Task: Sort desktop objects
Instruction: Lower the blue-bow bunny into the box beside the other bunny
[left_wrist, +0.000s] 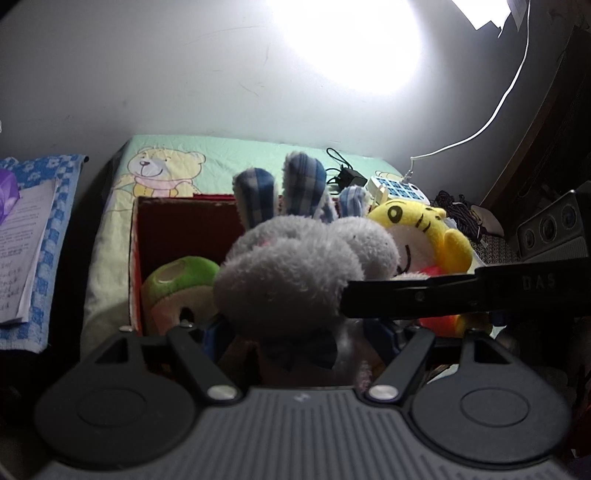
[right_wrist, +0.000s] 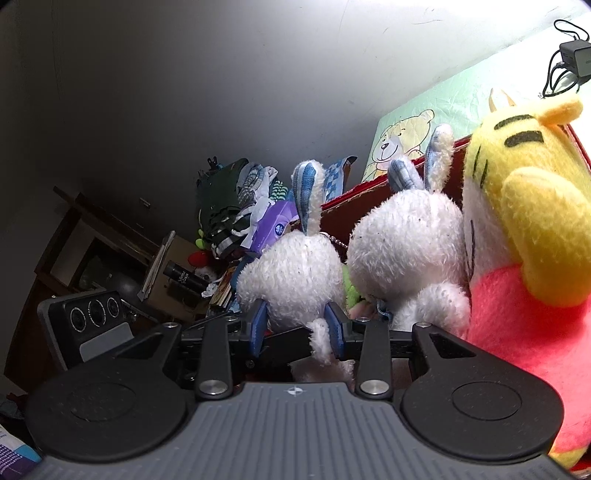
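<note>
A white plush bunny (left_wrist: 295, 266) with blue plaid ears fills the left wrist view. It sits between the blue pads of my left gripper (left_wrist: 299, 332), which is shut on its lower body. A black finger (left_wrist: 406, 295) of the right gripper reaches in from the right. In the right wrist view my right gripper (right_wrist: 297, 326) is shut on the bottom of the left bunny (right_wrist: 291, 269). A second bunny (right_wrist: 402, 251) hangs beside it. Both bunnies are over the red box (left_wrist: 184, 225), which holds a green plush (left_wrist: 177, 280). A yellow tiger plush (left_wrist: 417, 225) leans at the right.
The box stands on a bear-print cloth (left_wrist: 221, 158). Behind it lie a white power strip (left_wrist: 399, 188), a black charger (left_wrist: 351, 177) and a dark cord bundle (left_wrist: 458, 210). Papers (left_wrist: 22, 236) rest on a blue checked towel at the left. A clothes pile (right_wrist: 229, 206) lies beyond.
</note>
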